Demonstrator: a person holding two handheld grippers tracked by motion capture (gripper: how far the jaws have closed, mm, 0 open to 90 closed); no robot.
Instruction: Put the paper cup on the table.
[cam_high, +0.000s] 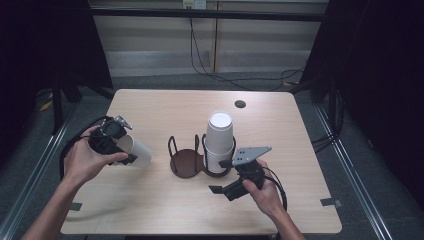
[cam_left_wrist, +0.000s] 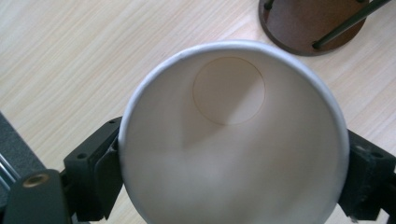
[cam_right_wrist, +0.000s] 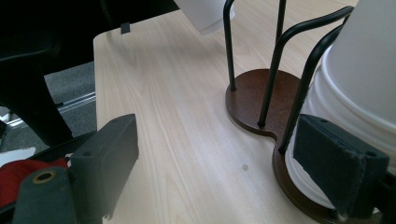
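- The big light wooden table (cam_high: 165, 205) is sitting under everything, and it is carrying all the things I am working with.
- The dark brown wooden cup holder with black wire loops (cam_high: 186, 161) is standing near the middle of the table, and its left ring is holding nothing.
- A tall stack of white paper cups (cam_high: 219, 142) is standing upside down in the right ring of the holder.
- I am holding one white paper cup (cam_high: 136, 150) in my left gripper (cam_high: 120, 148), off to the left of the holder and well apart from it.
- That cup is lying on its side in the air, with its bottom pointing at the holder, and the jaws are squeezing its rim from both sides.
- My right gripper (cam_high: 222, 176) is waiting just in front of the stack, with its jaws standing wide and nothing between them. One pad (cam_right_wrist: 338, 165) is sitting just beside the stack; I cannot tell if it is touching.
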